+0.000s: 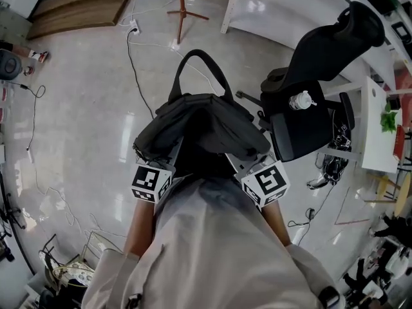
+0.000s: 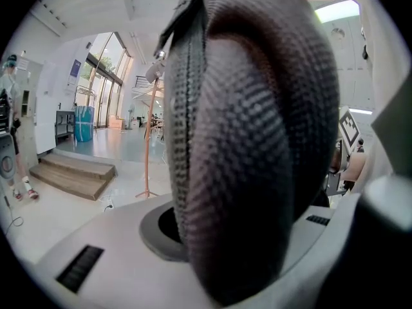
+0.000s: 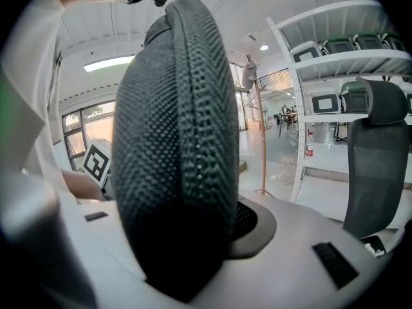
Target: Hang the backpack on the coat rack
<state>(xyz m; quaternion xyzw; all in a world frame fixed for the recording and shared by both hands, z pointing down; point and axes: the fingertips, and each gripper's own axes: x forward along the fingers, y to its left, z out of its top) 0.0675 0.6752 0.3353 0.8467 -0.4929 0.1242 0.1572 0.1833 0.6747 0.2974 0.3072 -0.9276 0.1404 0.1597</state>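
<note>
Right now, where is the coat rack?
Head view, top centre: the coat rack stands on the floor beyond the backpack, left of the black office chair.

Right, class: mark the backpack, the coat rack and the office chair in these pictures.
backpack [image 1: 193, 121]: head view, on its dark top fabric.
coat rack [image 2: 149, 153]: left gripper view, on its wooden pole.
office chair [image 1: 322, 53]: head view, on its black backrest.

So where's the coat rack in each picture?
Head view: coat rack at the top, beyond the backpack.
Left gripper view: coat rack left of the backpack.
Right gripper view: coat rack right of the backpack.
Shared landmark: the backpack.
</note>
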